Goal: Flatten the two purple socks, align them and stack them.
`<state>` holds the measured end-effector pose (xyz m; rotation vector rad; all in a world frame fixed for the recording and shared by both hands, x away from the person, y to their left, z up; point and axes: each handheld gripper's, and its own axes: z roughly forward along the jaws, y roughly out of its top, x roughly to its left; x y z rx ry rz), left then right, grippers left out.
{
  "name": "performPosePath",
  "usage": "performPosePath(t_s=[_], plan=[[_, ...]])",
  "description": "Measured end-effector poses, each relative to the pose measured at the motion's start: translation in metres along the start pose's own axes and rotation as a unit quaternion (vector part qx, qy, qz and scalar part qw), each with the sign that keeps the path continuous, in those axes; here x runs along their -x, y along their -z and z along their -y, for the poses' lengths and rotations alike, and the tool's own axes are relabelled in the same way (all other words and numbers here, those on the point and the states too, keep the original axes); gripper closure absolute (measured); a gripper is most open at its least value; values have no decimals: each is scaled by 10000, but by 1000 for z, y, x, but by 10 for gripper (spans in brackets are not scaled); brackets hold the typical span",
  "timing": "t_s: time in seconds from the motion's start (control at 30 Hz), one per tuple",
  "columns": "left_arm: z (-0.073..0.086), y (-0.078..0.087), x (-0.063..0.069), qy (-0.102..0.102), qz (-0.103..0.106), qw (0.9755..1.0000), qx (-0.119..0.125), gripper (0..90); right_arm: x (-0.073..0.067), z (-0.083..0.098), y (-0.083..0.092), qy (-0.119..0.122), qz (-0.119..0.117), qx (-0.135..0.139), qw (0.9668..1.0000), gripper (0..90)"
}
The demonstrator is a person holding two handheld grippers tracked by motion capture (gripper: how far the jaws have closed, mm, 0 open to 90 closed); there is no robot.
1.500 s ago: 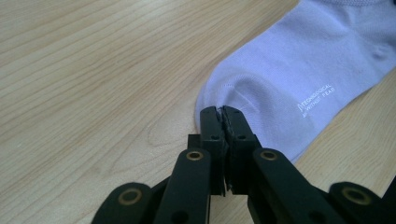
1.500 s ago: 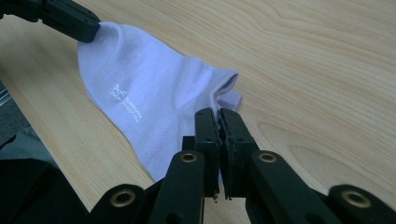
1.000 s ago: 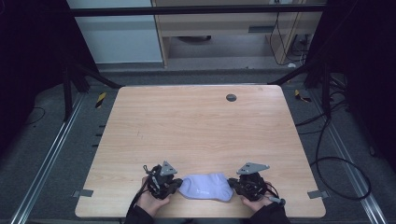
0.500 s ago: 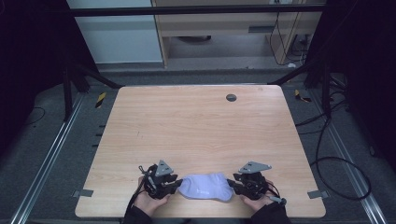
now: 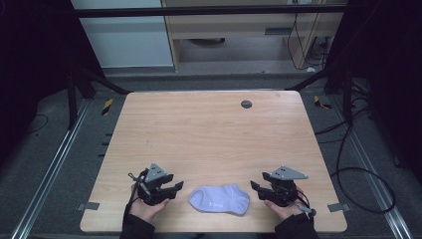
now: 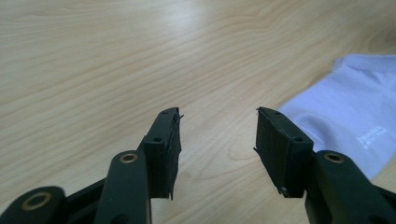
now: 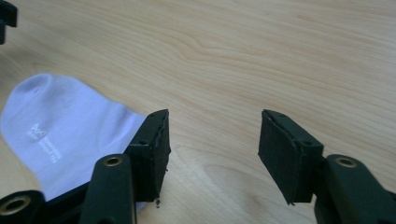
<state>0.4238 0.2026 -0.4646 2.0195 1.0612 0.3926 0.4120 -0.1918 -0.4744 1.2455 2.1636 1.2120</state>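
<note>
A pale lilac sock lies flat near the front edge of the wooden table. My left gripper is just left of the sock, a small gap away from its toe end. Its jaws have just been opening and nothing is between them. In the left gripper view the sock lies to the right of my left gripper. My right gripper sits just right of the sock, jaws also just opened and empty. The right gripper view has the sock to the left of my right gripper.
A small dark round disc lies near the table's far edge. Cables run over the floor at the right, and metal rails flank the table. A cabinet stands beyond the far edge.
Both grippers have let go of the sock's ends and drawn apart, the left to the left, the right to the right. The sock now lies free on the table.
</note>
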Motion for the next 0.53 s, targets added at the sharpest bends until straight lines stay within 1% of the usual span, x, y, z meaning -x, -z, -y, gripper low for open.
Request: performPosePath(t_s=[0.13,0.3,0.33,0.4,0.53], plan=[[2,6,-15,142,-127,9997,156,460,10,1,2,-76,155,54,9998,414],[5,12,-32,199,-301,9990,273,432,23,3,3,-141,317,103,9993,391],[6,14,-38,225,-369,9985,321,428,24,3,4,-156,344,110,9992,384],[8,16,-44,253,-451,9980,355,415,32,5,6,-176,458,153,9987,357],[10,18,-55,241,-594,9974,342,394,43,7,9,-295,586,189,9977,304]])
